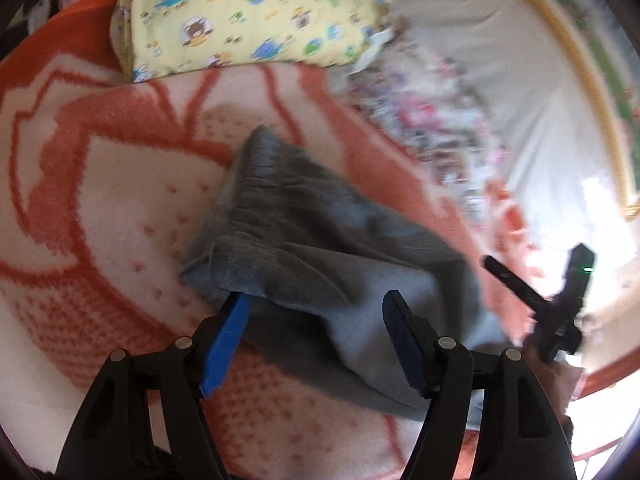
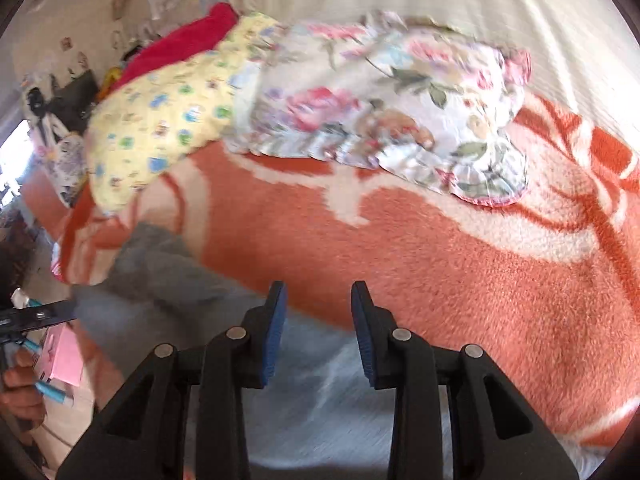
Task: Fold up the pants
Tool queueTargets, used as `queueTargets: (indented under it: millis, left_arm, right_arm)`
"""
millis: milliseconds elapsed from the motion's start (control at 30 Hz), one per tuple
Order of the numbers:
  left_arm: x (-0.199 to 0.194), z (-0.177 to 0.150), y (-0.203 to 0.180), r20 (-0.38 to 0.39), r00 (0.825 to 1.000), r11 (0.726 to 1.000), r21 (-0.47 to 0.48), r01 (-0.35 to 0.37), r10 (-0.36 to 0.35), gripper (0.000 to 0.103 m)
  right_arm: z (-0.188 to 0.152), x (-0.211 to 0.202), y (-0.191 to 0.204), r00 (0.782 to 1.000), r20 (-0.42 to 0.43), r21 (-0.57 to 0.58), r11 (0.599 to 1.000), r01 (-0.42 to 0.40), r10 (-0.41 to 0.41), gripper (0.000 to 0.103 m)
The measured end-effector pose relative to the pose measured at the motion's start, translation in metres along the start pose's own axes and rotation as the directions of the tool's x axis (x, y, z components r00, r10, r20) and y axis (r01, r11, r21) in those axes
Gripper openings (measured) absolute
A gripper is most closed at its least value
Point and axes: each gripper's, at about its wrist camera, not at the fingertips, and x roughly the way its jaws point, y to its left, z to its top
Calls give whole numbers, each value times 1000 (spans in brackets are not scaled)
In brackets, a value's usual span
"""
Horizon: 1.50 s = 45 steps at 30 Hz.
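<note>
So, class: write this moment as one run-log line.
task: fold pants | left hand-held gripper: open, one finger under grey pants | right hand-held gripper: open, above pants | surface: orange-and-white blanket

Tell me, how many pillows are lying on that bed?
2: a yellow cartoon-print pillow at the far left, and a floral pillow right beside it. More could lie outside the views.

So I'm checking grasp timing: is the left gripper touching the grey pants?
Touching. In the left wrist view, the left gripper is open, and its blue left finger disappears under the edge of the grey pants.
</note>
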Motion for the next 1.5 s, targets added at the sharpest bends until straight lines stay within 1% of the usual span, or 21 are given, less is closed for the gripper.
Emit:
queueTargets:
  millis: [67, 100, 167, 200, 333, 433, 600, 667, 733, 833, 900, 967, 1033, 1200, 1267, 1300, 1367, 1400, 1433, 1467, 1500]
  left_arm:
    - [14, 0, 2, -17, 993, 993, 13, -116, 116, 70]
    - [21, -3, 5, -29, 985, 985, 26, -172, 173, 70]
    - [31, -8, 14, -56, 979, 980, 25, -196, 197, 71]
    - [36, -12, 21, -76, 977, 980, 17, -200, 201, 72]
    - [36, -12, 21, -70, 976, 979, 28, -203, 205, 72]
    - [38, -9, 20, -71, 977, 979, 22, -201, 202, 73]
    - [42, 0, 21, -65, 983, 984, -21, -175, 173, 75]
    - [43, 1, 20, -61, 983, 984, -27, -177, 175, 75]
    - [43, 0, 19, -53, 982, 983, -15, -181, 180, 74]
    - [42, -5, 18, -35, 982, 983, 19, -185, 186, 71]
    - [41, -6, 18, -26, 982, 982, 36, -184, 185, 71]
    - [42, -7, 17, -20, 983, 982, 44, -184, 185, 71]
    - [42, -6, 17, -16, 984, 983, 43, -179, 180, 71]
    - [41, -7, 19, 6, 987, 986, 29, -162, 162, 71]
    - [43, -8, 16, 20, 985, 984, 37, -173, 172, 71]
    - [44, -9, 13, 29, 983, 982, 45, -184, 183, 71]
    - [47, -10, 7, 42, 980, 978, 78, -196, 193, 60]
    - [48, -11, 4, 43, 983, 979, 94, -182, 179, 47]
    - [49, -11, 2, 40, 987, 982, 99, -158, 154, 29]
    - [49, -10, 0, 33, 991, 986, 104, -129, 127, 22]
    - [49, -9, -4, 39, 991, 984, 118, -130, 126, 19]
  right_arm:
    - [-6, 11, -3, 998, -55, 6, 1000, -16, 16, 35]
    - [-11, 12, -1, 997, -67, 3, 999, -36, 36, 35]
    - [-22, 11, 4, 994, -90, -21, 998, -63, 61, 35]
    - [-28, 9, 6, 992, -99, -31, 996, -79, 76, 35]
    - [-38, 3, 3, 977, -136, -4, 986, -166, 164, 36]
    - [-30, -4, -7, 976, -105, 39, 981, -189, 192, 36]
    - [-3, 5, -28, 987, -36, 83, 985, -153, 156, 42]
    - [3, 19, -38, 992, -51, 99, 989, -114, 119, 42]
    - [-1, 34, -43, 989, -114, 109, 991, -81, 94, 42]
    - [-19, 36, -29, 978, -166, 44, 992, -122, 127, 42]
    - [-34, 27, -17, 977, -173, -14, 992, -127, 123, 42]
    - [-41, 19, -15, 977, -172, -30, 991, -133, 126, 42]
    - [-44, 12, -12, 977, -176, -59, 989, -135, 123, 42]
    - [-43, 1, -2, 977, -195, -205, 970, -132, 92, 42]
    - [-41, 8, -1, 968, -232, -233, 961, -149, 94, 42]
    - [-39, 18, -2, 957, -267, -206, 963, -172, 114, 42]
    - [-35, 34, -15, 945, -277, -100, 973, -210, 176, 42]
    - [-35, 42, -21, 935, -285, -45, 971, -235, 213, 42]
    - [-35, 46, -28, 930, -274, -3, 967, -255, 245, 35]
    - [-34, 46, -33, 932, -244, 27, 963, -269, 267, 23]
    - [-32, 44, -35, 940, -224, 35, 966, -256, 258, 22]
